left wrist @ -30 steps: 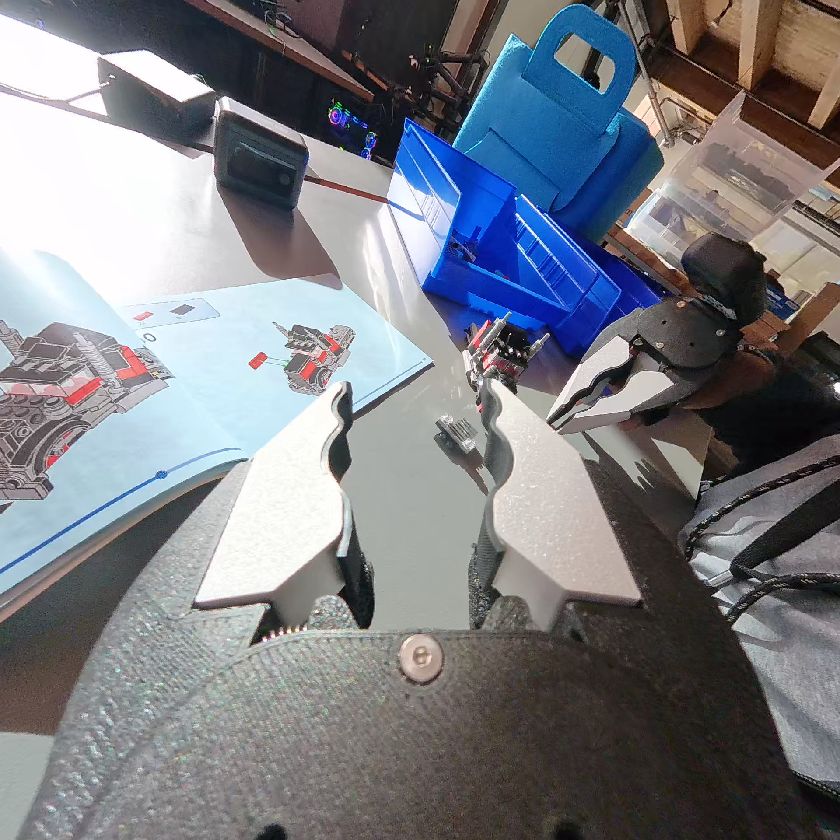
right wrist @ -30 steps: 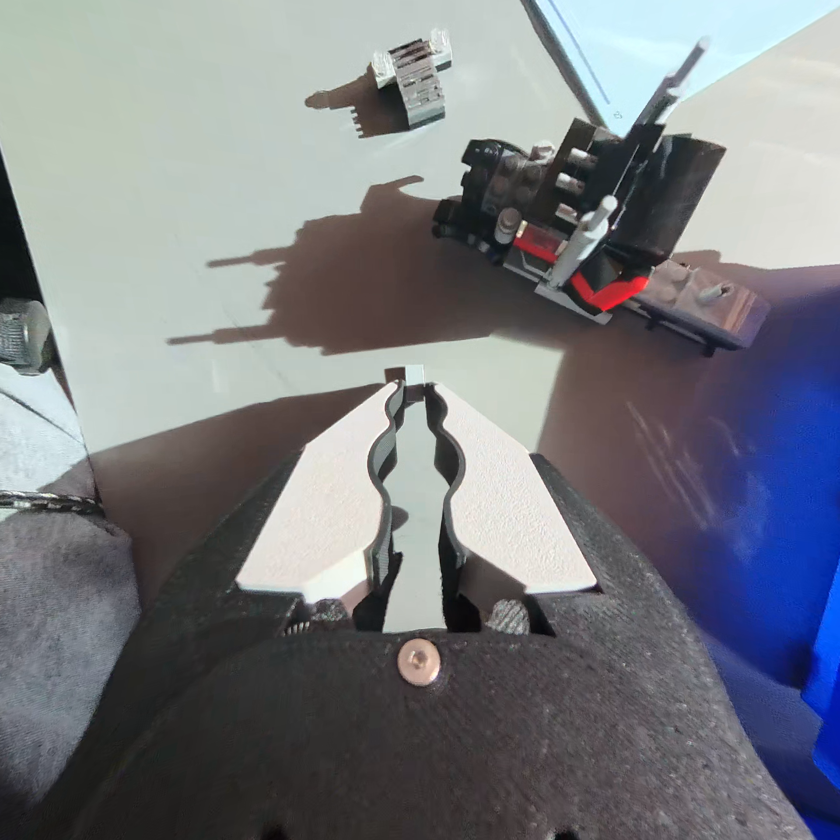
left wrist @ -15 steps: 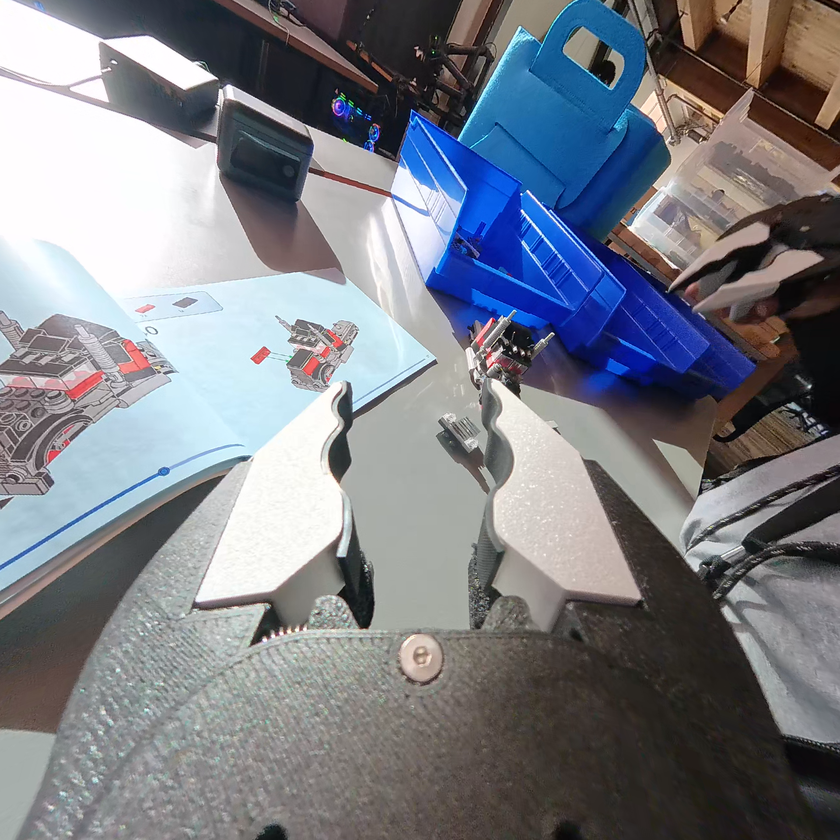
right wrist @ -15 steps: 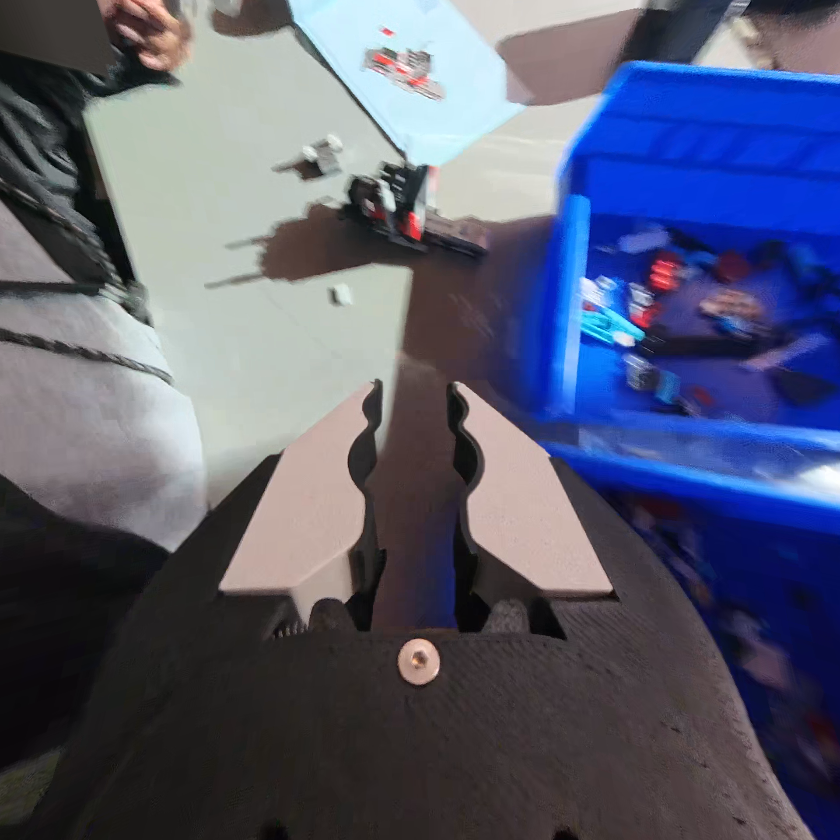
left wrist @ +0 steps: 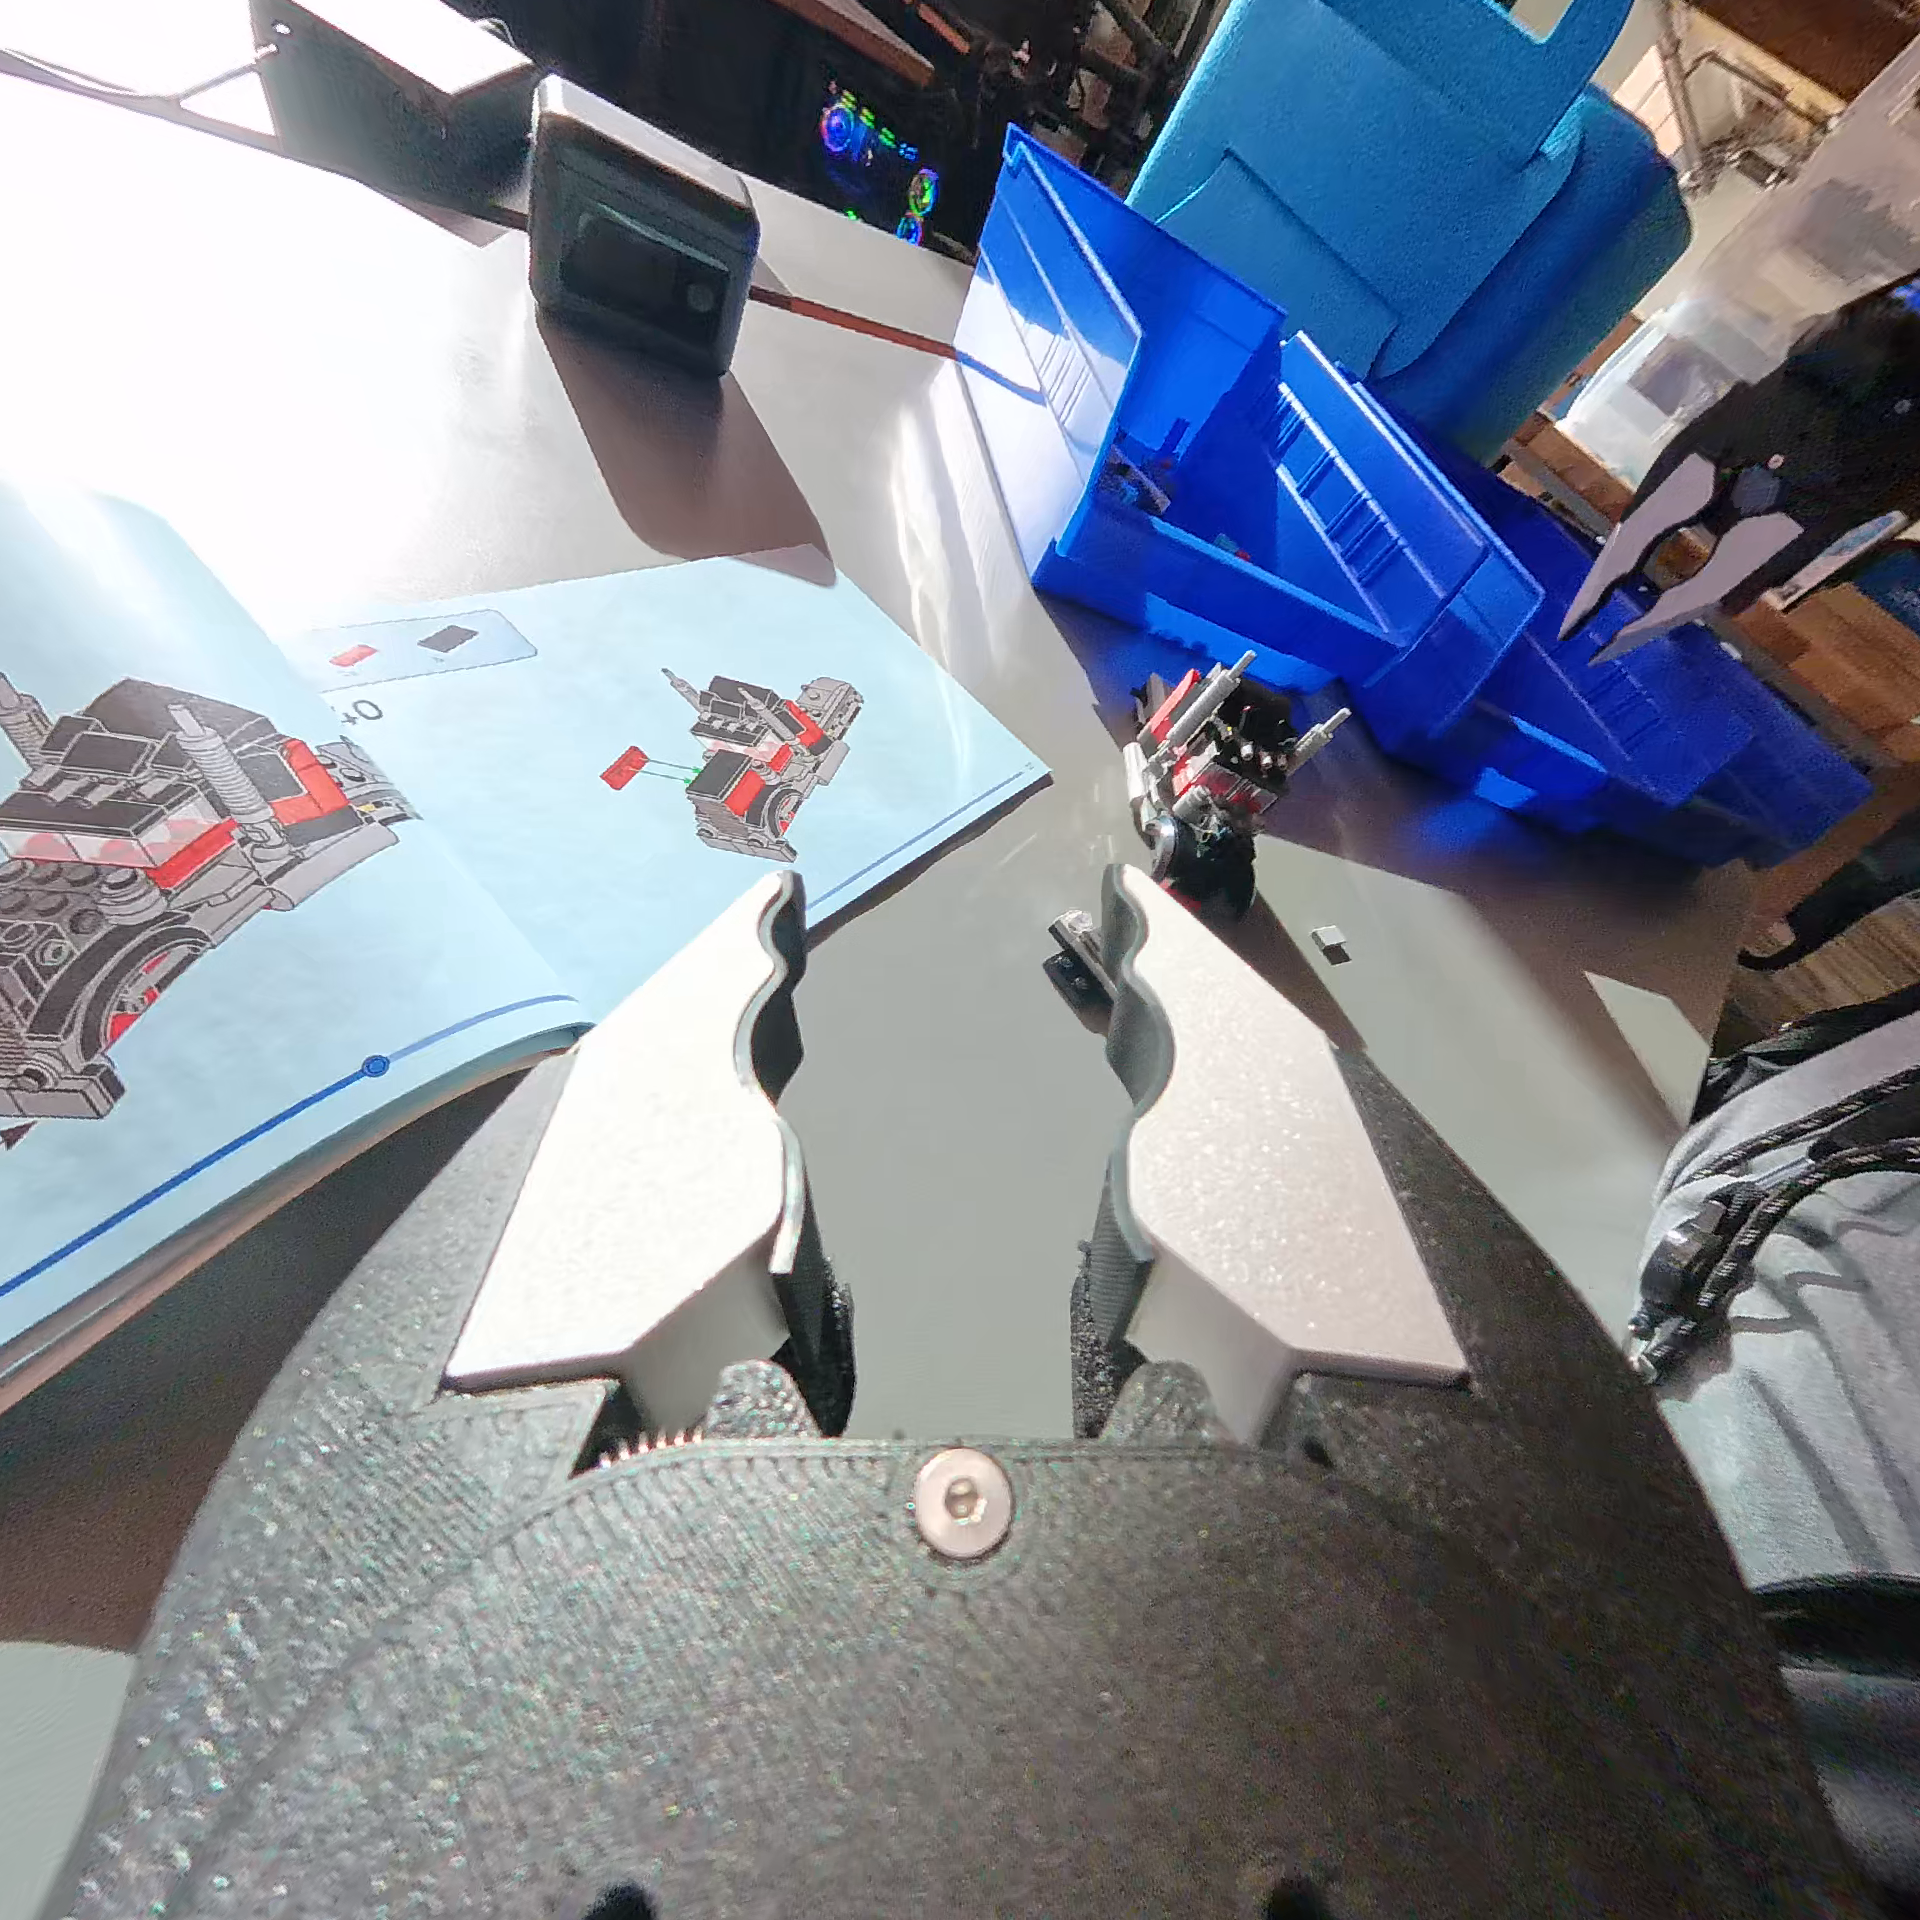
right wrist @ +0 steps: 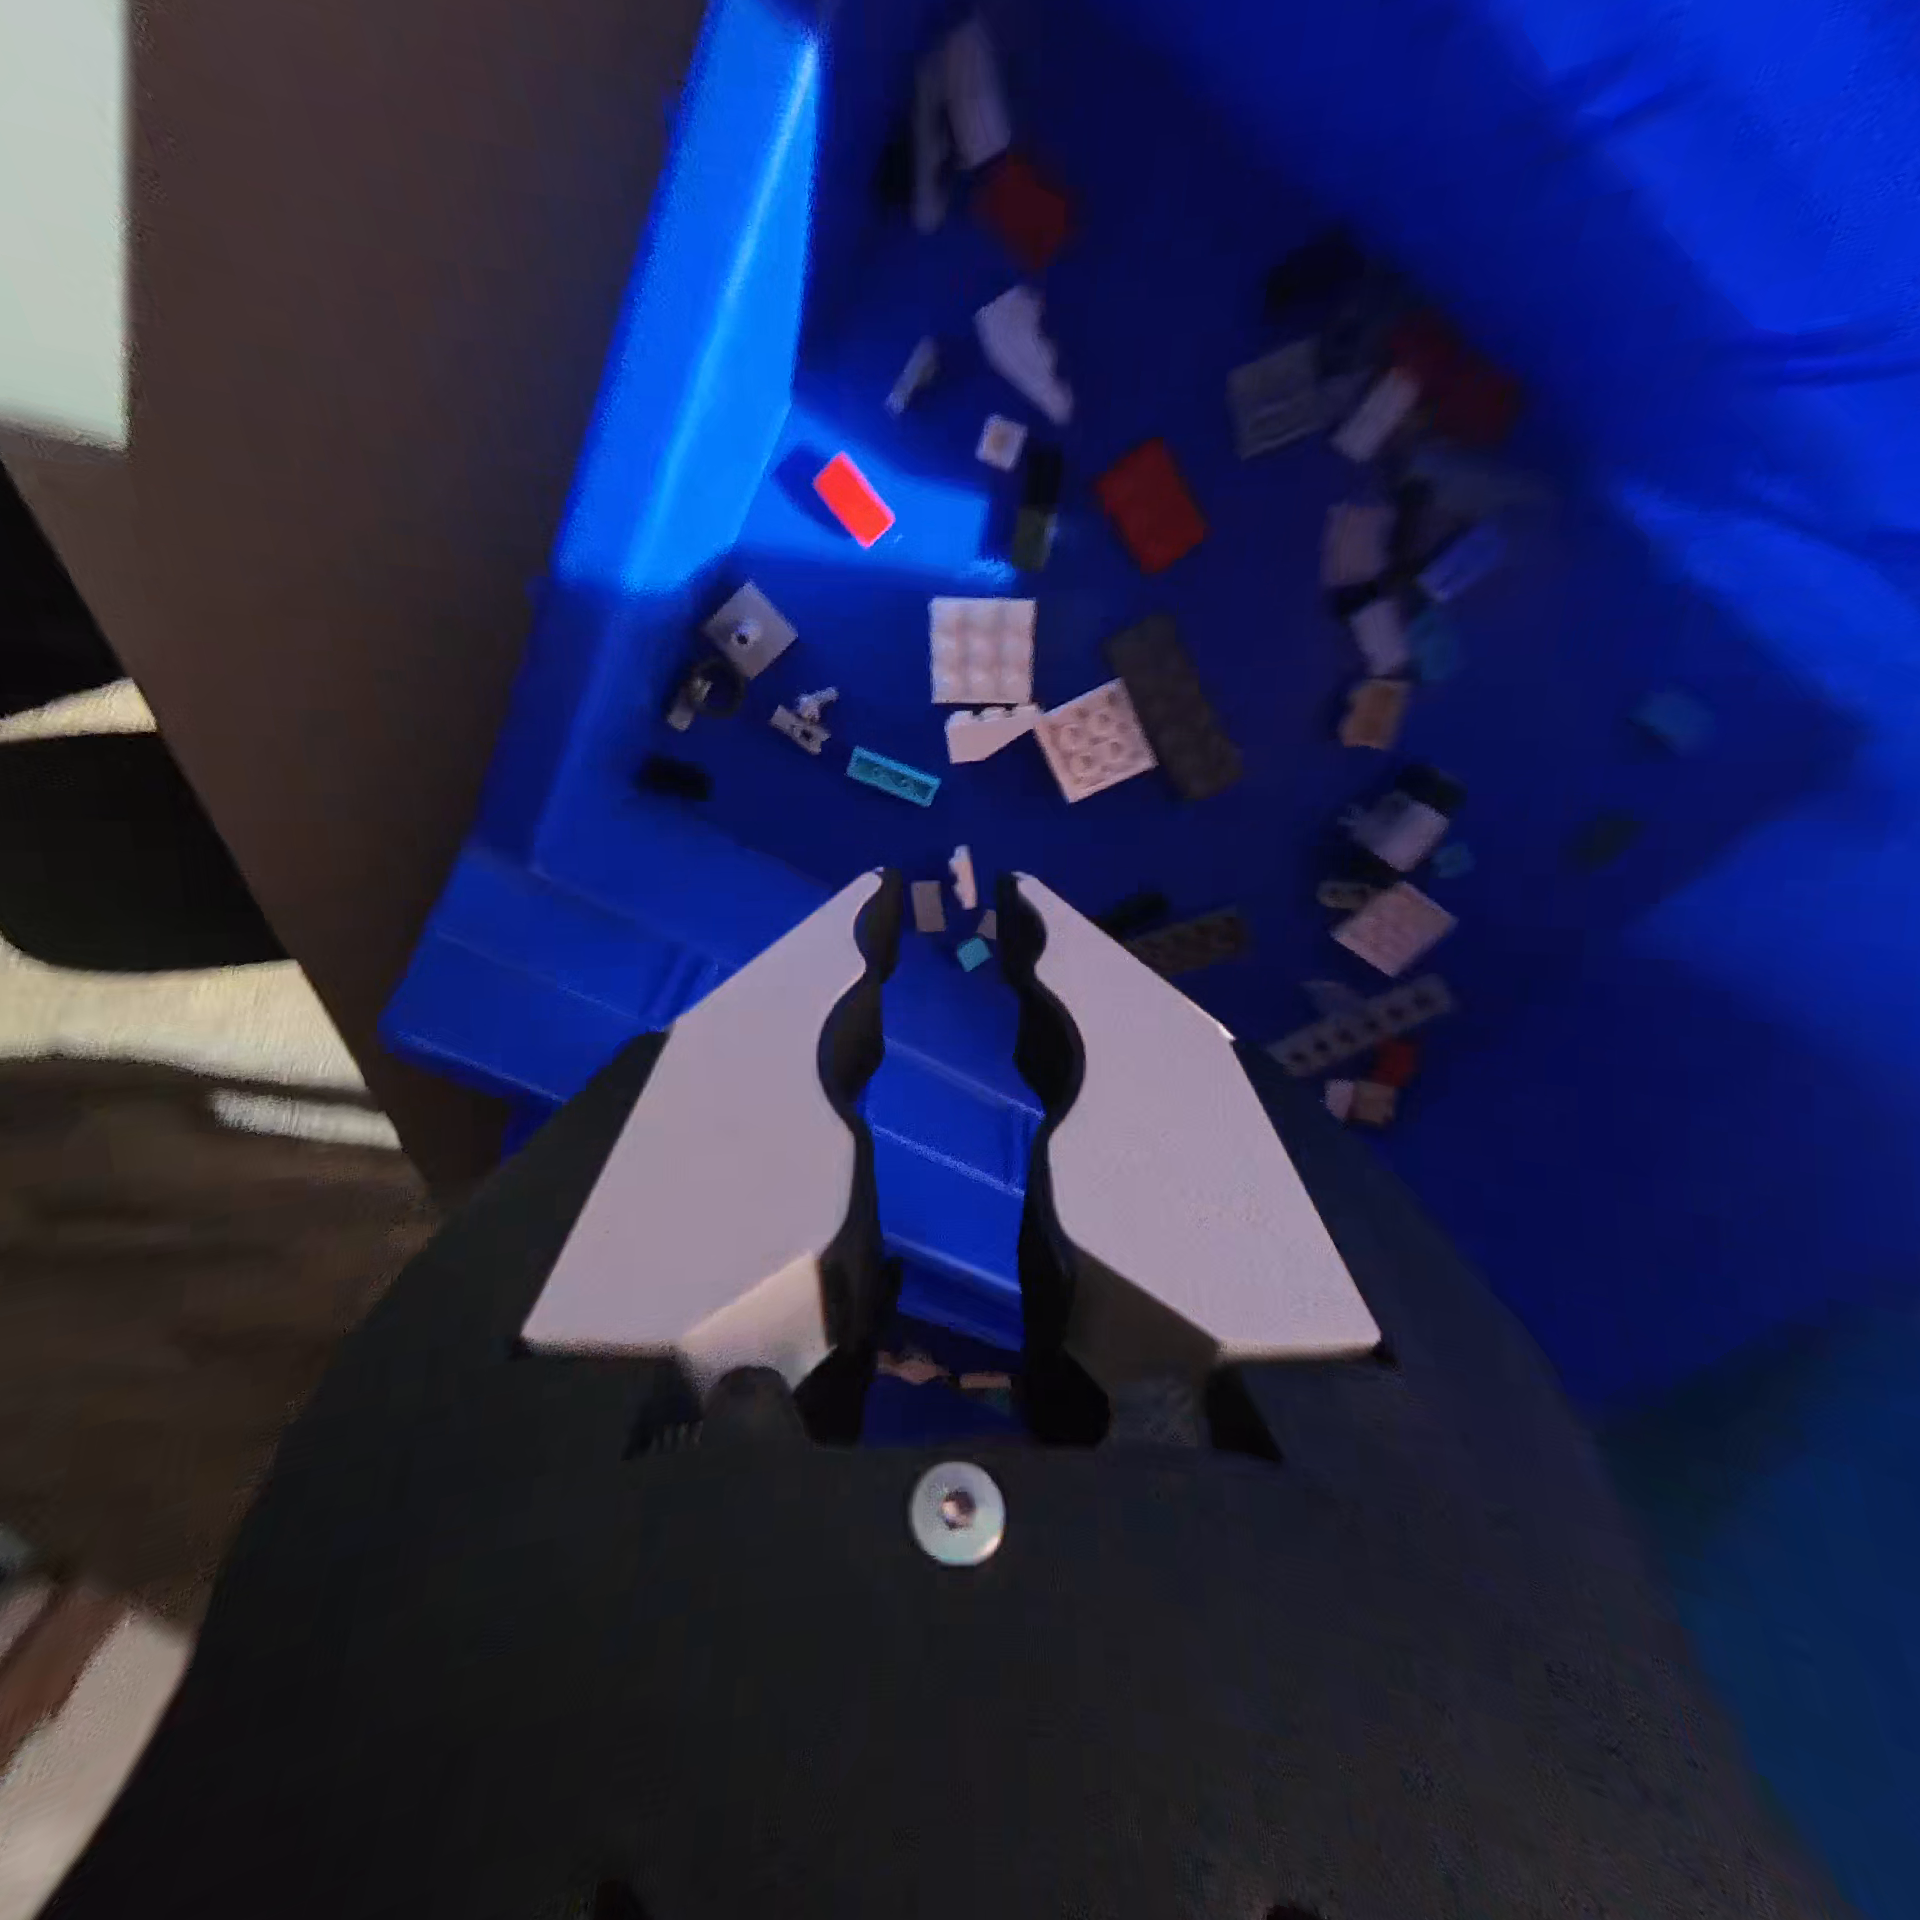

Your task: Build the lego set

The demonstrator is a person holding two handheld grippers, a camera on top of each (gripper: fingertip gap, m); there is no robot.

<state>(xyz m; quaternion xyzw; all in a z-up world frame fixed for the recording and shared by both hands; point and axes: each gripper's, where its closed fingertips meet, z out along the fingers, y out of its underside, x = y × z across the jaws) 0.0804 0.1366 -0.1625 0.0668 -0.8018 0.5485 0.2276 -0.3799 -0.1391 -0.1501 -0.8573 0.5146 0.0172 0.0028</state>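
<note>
The left gripper (left wrist: 951,899), jaws wide and empty, hangs over the grey table (left wrist: 935,1143) near the pale-blue printed instruction booklet (left wrist: 499,831) and black-and-red half-built lego truck (left wrist: 1205,790), while farther off the right gripper (right wrist: 940,883), narrowly parted, empty, hovers above the blue plastic bin (right wrist: 686,343) of loose bricks.

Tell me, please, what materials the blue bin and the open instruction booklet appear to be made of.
Blue bin: likely hard moulded plastic, glossy, since its walls show sharp highlights and ribs. Instruction booklet: printed paper, apparently smooth, with thin pages that curve at the fold.
</note>
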